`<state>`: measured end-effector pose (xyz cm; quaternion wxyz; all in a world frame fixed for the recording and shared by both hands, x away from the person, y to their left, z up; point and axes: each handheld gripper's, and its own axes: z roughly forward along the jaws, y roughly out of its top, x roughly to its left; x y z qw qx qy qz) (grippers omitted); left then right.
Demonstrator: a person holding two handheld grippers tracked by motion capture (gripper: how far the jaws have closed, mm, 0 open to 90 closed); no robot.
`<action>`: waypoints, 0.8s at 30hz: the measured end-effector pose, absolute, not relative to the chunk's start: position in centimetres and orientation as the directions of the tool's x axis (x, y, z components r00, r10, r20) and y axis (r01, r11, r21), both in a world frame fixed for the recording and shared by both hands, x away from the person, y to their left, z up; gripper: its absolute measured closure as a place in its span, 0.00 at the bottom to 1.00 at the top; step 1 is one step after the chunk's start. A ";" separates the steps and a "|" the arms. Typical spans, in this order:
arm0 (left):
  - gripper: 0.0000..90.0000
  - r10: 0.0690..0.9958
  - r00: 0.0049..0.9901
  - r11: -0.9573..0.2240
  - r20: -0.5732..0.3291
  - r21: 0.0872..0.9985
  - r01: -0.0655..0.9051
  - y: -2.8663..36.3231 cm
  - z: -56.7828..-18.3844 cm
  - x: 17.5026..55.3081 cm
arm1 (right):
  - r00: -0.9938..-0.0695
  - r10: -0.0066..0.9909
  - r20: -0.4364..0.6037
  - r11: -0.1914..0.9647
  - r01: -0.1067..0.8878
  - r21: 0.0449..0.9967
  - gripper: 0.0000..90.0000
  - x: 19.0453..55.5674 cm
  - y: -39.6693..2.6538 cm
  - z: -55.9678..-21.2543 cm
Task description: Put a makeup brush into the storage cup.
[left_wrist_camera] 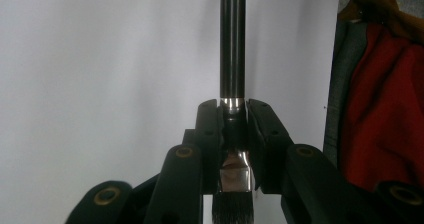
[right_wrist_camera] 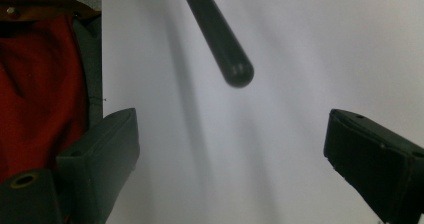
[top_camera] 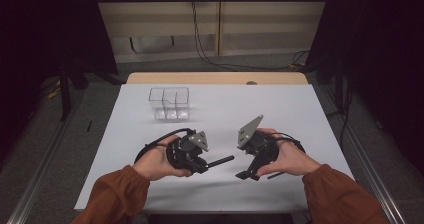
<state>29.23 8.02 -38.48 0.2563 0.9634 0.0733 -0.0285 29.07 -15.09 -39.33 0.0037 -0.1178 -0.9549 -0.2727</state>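
A paintbrush (left_wrist_camera: 233, 44) with a dark handle, a metal ferrule and dark bristles is clamped in my left gripper (left_wrist_camera: 233, 109), which is shut on it near the ferrule. In the high view the left gripper (top_camera: 204, 163) sits low over the white table (top_camera: 300, 114), and the brush handle (top_camera: 221, 160) sticks out to the right. My right gripper (top_camera: 256, 175) faces it from the right with its jaws pointing down and left. In the right gripper view the right gripper (right_wrist_camera: 231, 123) stands wide open, and the rounded handle end (right_wrist_camera: 236, 73) hovers just beyond its jaws, not between them.
A clear plastic box (top_camera: 169, 104) with compartments stands at the back left of the table. A wooden tabletop edge (top_camera: 215, 78) lies behind the white surface. An orange-sleeved forearm (top_camera: 117, 196) comes in from the near edge on each side.
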 end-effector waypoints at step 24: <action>0.85 0.120 0.988 -0.877 -0.102 0.456 0.153 7.0 -39.3 29.2 | -0.983 0.128 0.132 0.916 0.168 0.365 0.51 30.7 -12.1 -39.7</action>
